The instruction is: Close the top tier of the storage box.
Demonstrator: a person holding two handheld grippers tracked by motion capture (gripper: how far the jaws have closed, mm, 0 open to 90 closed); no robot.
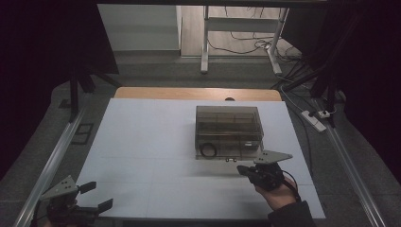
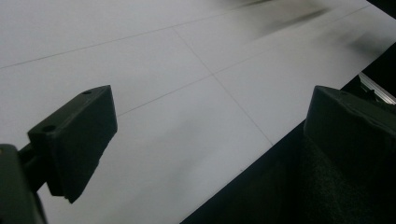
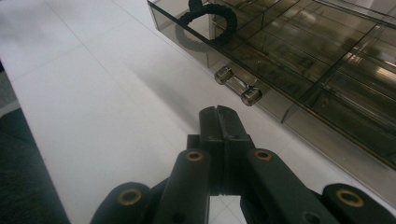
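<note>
The smoky clear box [image 1: 228, 131] sits right of centre on the white table [image 1: 142, 156], its small handle [image 3: 237, 87] facing the right gripper [image 1: 244, 170], whose 2 jaws are pressed together, empty, just short of it. A black ring [image 3: 208, 21] lies inside. The left gripper [image 1: 97, 196] gapes wide, empty, at the near-left corner.
</note>
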